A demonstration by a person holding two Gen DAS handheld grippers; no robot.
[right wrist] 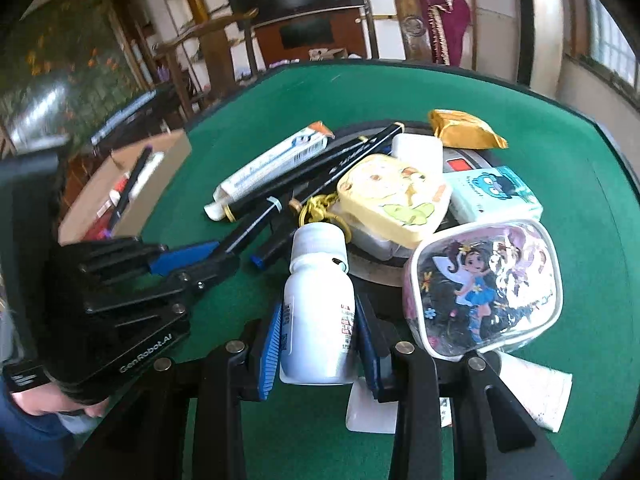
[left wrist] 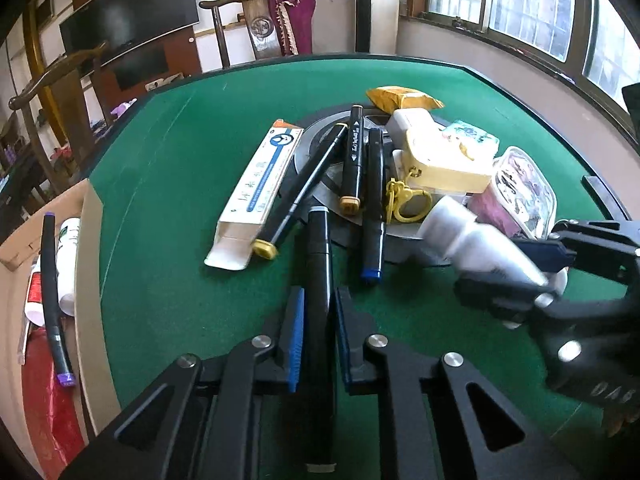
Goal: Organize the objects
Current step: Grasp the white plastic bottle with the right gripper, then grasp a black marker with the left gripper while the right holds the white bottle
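Note:
My left gripper [left wrist: 319, 312] is shut on a black marker [left wrist: 318, 280] that points up along its fingers, just above the green table [left wrist: 168, 168]. My right gripper [right wrist: 318, 332] is shut on a white pill bottle [right wrist: 318, 312]; it also shows in the left wrist view [left wrist: 472, 240]. Ahead lies a pile: several black markers [left wrist: 354, 160], a toothpaste box [left wrist: 256, 184], a yellow case [right wrist: 392, 196] with a yellow keyring, a clear fairy pouch [right wrist: 484, 288], a teal tissue pack [right wrist: 492, 192] and a gold packet [right wrist: 464, 128].
A cardboard box [left wrist: 90, 264] at the table's left edge holds a purple-capped marker [left wrist: 54, 300], a white bottle and a tube. A white tube [right wrist: 532, 388] lies under my right gripper. A round black centre plate sits under the pile. Wooden chairs stand behind the table.

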